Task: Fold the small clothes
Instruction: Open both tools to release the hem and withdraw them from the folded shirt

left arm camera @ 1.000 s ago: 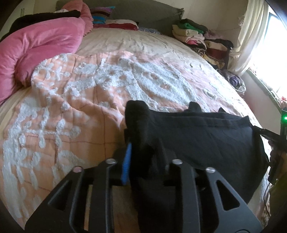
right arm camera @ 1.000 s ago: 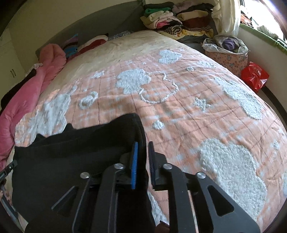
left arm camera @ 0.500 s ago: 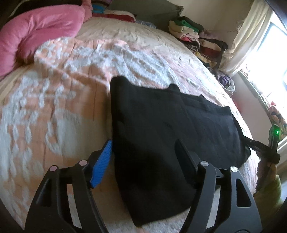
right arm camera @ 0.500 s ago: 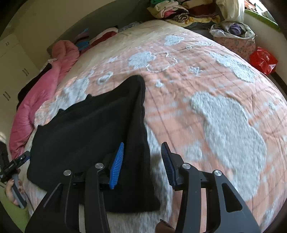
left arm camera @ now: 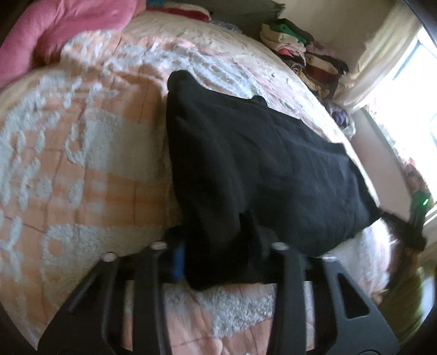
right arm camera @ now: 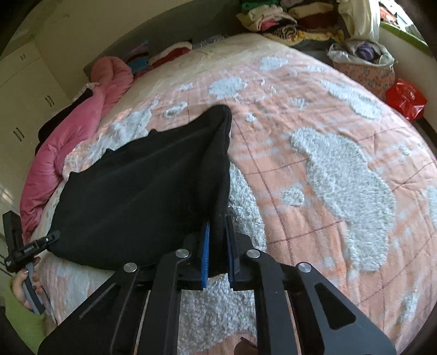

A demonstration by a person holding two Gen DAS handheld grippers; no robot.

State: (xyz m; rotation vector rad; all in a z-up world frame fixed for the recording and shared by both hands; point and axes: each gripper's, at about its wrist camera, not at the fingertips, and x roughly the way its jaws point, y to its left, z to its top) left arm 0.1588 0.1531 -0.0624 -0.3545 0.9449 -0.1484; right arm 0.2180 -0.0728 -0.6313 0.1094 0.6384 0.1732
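A: Where is the black folded fleece garment [right arm camera: 153, 191] being located?

B: Centre frame, on the peach-and-white tufted bedspread [right arm camera: 341, 169].

A: Gripper states?

B: The garment's near corners are being pinched by the left gripper [left arm camera: 218, 254] and the right gripper [right arm camera: 218, 248].

Bedspread [right arm camera: 341, 153] right of black garment [right arm camera: 153, 185] lies open; pink duvet [right arm camera: 71, 142] blocks left edge; clothes stack [right arm camera: 286, 19] blocks far corner.

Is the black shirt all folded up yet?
Not yet. The black garment already lies folded flat on the bed. Now the left gripper and right gripper each pinch a near corner. Folding it smaller is probably still left.
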